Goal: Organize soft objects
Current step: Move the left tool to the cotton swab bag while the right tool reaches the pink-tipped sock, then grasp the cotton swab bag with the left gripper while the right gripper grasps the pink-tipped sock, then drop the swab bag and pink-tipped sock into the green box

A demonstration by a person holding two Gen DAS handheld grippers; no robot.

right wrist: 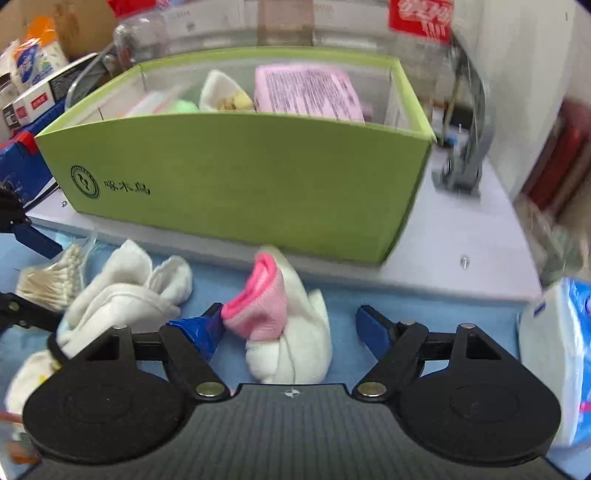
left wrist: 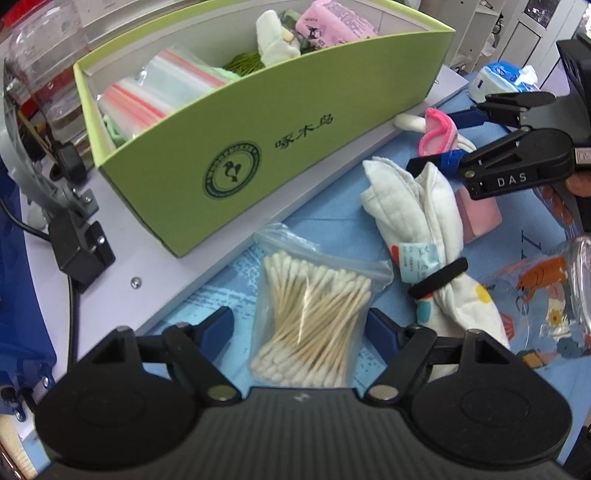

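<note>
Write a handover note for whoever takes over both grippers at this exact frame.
Left gripper: jaws open around the cotton swab bag, not gripped.
Right gripper: jaws open around the pink-and-white sock, not gripped.
Done: zip bags, pink pack and a white cloth lie in the green box.
Left on the blue mat: swab bag, sock, rolled white cloth, pink block.

Lower end of the cotton swab bag [left wrist: 314,314] hidden behind the left tongs' [left wrist: 300,325] own body. Pink block [left wrist: 480,218] mostly covered by the rolled white cloth [left wrist: 417,221] and right tongs [left wrist: 447,136]. Box contents [right wrist: 306,92] half concealed by the green box [right wrist: 258,177] front wall. Tissue pack [right wrist: 561,350] cut off at right edge. Right side background smeared by blur, unreadable. Glass jar [left wrist: 554,288] cropped at frame edge.
</note>
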